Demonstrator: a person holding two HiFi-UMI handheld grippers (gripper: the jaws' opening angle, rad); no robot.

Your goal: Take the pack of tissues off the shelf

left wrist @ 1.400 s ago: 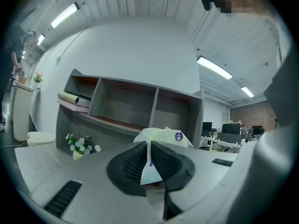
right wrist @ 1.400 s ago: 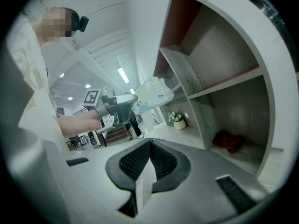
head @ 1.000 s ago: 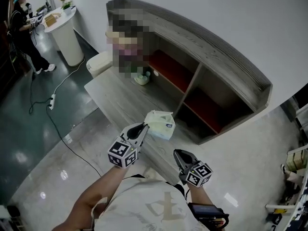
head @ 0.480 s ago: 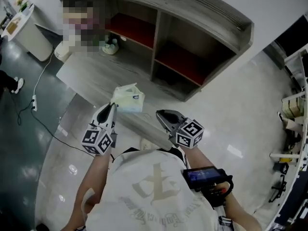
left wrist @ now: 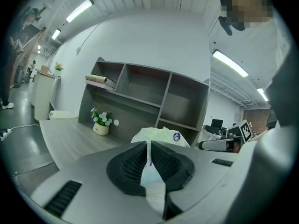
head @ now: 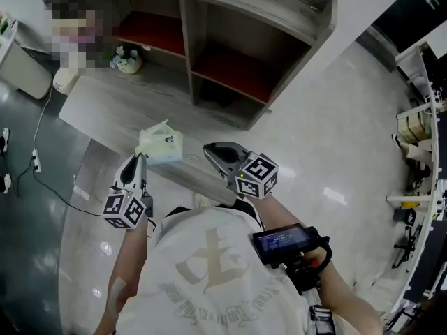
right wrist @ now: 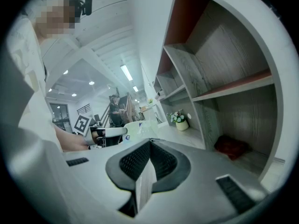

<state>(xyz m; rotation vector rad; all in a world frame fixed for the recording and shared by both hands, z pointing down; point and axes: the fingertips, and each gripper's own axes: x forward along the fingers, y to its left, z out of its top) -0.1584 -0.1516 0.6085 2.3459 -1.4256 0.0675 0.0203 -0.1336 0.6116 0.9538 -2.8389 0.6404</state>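
We see the left gripper (head: 141,159) clamped on the pack of tissues (head: 162,144), pinching a thin edge of its wrapper. In the left gripper view the jaws press together on that flap, and the pack (left wrist: 161,135) sticks out just beyond the tips. The pack is out of the shelf (head: 279,19), held over the front part of the low grey table (head: 98,107); we can't tell if it touches the tabletop.

The right gripper (head: 211,150) sits just right of the pack, apart from it. Its jaws are closed with nothing between them; the right gripper view shows only table through the slit. Both grippers point toward the shelf.

The shelf compartments have red panels inside. A dark red lump (right wrist: 231,147) lies in a lower compartment. A small pot of flowers (head: 128,59) stands on the table by the shelf's left end, well apart from the pack. A roll (left wrist: 96,79) lies in the upper left compartment. A screen device (head: 279,241) sits by the person's right forearm.
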